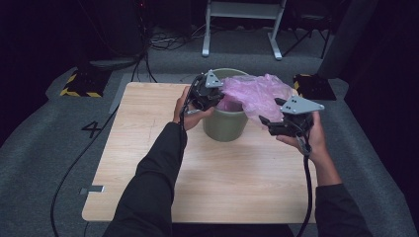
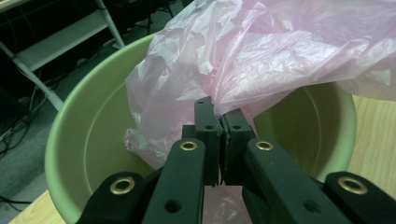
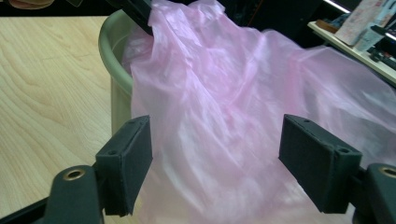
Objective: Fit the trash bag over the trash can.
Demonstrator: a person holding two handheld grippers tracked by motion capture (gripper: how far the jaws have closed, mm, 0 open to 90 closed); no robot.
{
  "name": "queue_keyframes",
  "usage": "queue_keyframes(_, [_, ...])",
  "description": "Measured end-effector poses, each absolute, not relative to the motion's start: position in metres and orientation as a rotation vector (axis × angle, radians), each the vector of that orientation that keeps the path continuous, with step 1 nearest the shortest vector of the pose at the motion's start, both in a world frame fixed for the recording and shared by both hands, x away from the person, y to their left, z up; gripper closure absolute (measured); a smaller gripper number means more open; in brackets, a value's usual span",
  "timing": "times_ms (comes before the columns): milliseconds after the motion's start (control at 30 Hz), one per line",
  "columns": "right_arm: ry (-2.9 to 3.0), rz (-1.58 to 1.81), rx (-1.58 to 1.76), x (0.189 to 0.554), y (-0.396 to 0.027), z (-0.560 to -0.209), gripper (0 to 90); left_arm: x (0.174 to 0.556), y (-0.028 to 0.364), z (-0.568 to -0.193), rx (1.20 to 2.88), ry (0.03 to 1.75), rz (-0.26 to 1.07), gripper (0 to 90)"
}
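One pink bag (image 2: 261, 56), one green bin (image 2: 84, 121), two tools: left tool (image 2: 223, 122) pinching bag.

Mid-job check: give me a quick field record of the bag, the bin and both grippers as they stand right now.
work in hand: lining the green bin with the pink plastic bag
bin: upright on the wooden table, near its far edge
bag: partly inside the bin, the rest draped over the rim toward the right
left gripper: at the bin's rim, jaws shut on a fold of the bag
right gripper: jaws open, bag film lying between them, pads not pressing it
step not yet done: bag mouth not spread round the rim
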State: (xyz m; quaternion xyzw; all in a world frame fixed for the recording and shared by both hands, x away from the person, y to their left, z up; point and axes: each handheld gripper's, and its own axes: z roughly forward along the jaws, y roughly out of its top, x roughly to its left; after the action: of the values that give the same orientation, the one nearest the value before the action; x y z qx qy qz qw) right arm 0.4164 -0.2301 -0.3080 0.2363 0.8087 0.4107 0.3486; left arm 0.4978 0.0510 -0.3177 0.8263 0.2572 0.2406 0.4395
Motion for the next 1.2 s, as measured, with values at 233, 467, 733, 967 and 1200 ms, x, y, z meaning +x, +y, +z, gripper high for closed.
queue_keyframes(233, [2.063,1.195,0.660,0.408,-0.247,-0.319,30.1,0.498,0.059,-0.324,2.024,0.651,0.581,84.0])
queue_keyframes(467, [2.084,1.301,0.560,0.411,-0.237,-0.325,68.5,0.498,0.069,-0.327,1.985,0.647,0.533,67.0])
queue_keyframes(733, [2.072,1.271,0.434,0.406,-0.219,-0.323,89.0,0.472,0.068,-0.317,1.939,0.584,0.525,22.1])
queue_keyframes(967, [2.070,1.285,0.420,0.404,-0.214,-0.321,87.9,0.449,0.048,-0.308,1.974,0.449,0.602,23.3])
queue_keyframes(1200, [2.061,1.343,0.409,0.401,-0.214,-0.316,83.1,0.454,0.033,-0.315,2.052,0.438,0.654,61.7])
